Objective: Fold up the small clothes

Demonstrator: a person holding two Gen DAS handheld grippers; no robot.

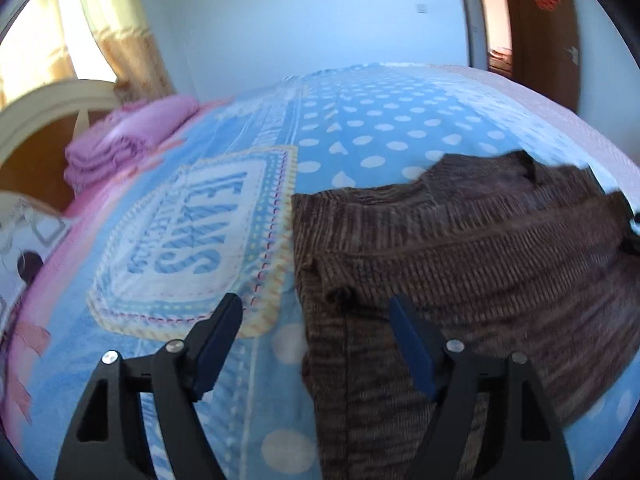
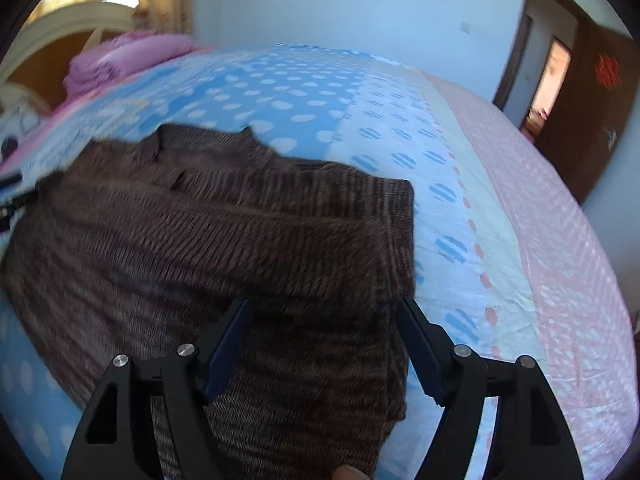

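A brown ribbed knit sweater lies spread on the bed, with a sleeve folded across its body; it also shows in the right wrist view. My left gripper is open and hovers over the sweater's left edge, with one finger over the blue cover and one over the knit. My right gripper is open and hovers over the sweater's right edge near the folded sleeve cuff. Neither gripper holds anything. The other gripper's black tip shows at the frame edge in each view.
The bed cover is blue with white dots and a printed patch; its right side is pink. Folded pink bedding lies by the headboard. A brown door stands at the far right.
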